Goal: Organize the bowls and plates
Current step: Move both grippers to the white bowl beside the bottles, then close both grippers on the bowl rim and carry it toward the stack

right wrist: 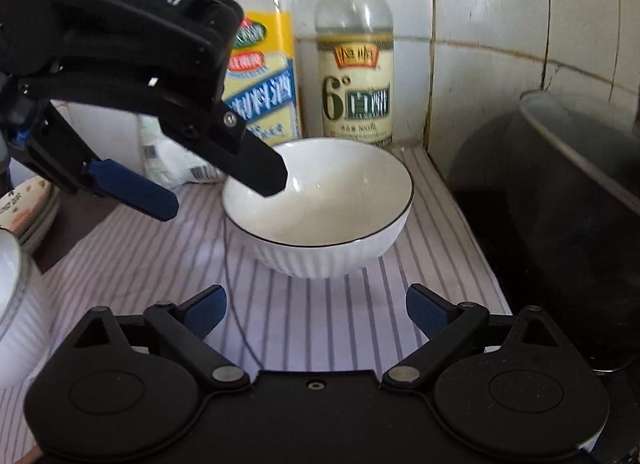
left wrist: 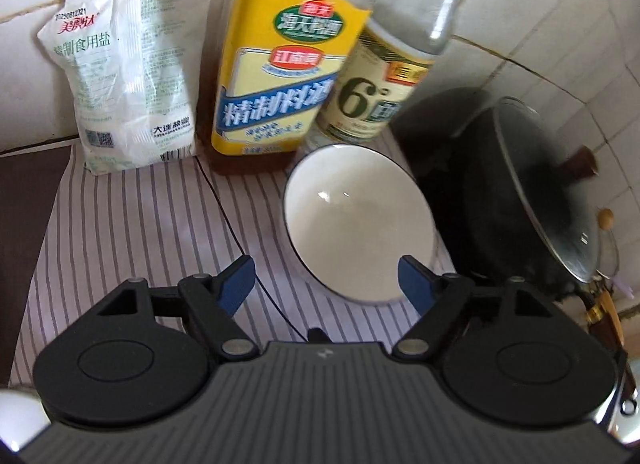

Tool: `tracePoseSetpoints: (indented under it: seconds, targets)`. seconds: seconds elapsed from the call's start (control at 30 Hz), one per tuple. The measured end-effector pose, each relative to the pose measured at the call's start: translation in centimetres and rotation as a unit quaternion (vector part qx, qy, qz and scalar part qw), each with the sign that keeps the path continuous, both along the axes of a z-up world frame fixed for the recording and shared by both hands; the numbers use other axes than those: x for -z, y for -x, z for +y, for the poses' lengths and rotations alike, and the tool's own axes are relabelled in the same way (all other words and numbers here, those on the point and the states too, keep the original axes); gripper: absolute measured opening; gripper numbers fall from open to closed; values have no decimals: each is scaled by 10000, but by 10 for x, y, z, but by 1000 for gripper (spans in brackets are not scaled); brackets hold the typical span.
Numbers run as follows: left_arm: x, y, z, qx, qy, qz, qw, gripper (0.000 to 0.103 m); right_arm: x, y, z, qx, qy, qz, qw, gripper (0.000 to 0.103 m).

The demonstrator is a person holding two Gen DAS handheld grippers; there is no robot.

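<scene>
On the striped cloth (right wrist: 320, 328) covering the worktop, just in front of the two bottles, stands a white bowl (right wrist: 320, 207): round and deep, glossy and empty inside, with a thin dark line around its rim and fine vertical ribs down its outer wall. The vinegar bottle (right wrist: 354, 63) with its pale label rises directly behind the bowl, the cooking-wine bottle (left wrist: 280, 75) with the yellow label behind and to the bowl's left, and a white salt bag (left wrist: 128, 83) farther left against the tiled wall. A dark wok (left wrist: 500, 191) with a glass lid sits close beside the bowl on its right. The left tongs (right wrist: 228, 187) hang wide over the bowl's left rim, holding nothing, one finger above the inside. The right tongs (right wrist: 316, 308) are spread wide and empty, nearer than the bowl, apart from it.
</scene>
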State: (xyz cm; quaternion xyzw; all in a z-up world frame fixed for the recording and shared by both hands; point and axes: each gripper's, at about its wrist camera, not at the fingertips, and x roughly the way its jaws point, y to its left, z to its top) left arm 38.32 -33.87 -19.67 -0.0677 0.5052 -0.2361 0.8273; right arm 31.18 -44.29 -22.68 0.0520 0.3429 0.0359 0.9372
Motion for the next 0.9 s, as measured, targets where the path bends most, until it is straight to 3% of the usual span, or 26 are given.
tracePoseSetpoints:
  seconds: [0.17, 0.27, 0.37, 0.4, 0.43, 0.47, 0.53, 0.9]
  targets:
    - [12, -19, -6, -54, -51, 69, 9999, 77, 4, -11, 5, -186, 65, -48, 9998, 98]
    - [19, -26, -7, -101, -9, 196, 9998, 71, 6, -20, 7, -240, 170, -57, 9996, 98]
    - [24, -29, -10, -32, -177, 246, 9995, 47, 6, -30, 3, -228, 39, -4, 9997, 98]
    - [26, -29, -12, 16, -217, 252, 9994, 40, 5, -32, 0, -172, -94, -37, 9998, 98]
    - [28, -29, -13, 56, -267, 261, 9993, 25, 4, -33, -4, -103, -272, -92, 9995, 98]
    - [31, -29, -13, 89, -287, 287, 9991, 19, 4, -34, -9, -49, -454, -126, 9989, 98]
    - [34, -28, -11, 66, -249, 277, 9993, 18, 3, -37, -11, -87, -661, -69, 9977, 97]
    - [21, -9, -6, 150, -446, 115, 9988, 16, 0, -24, 2, -96, -447, -299, 9985, 96]
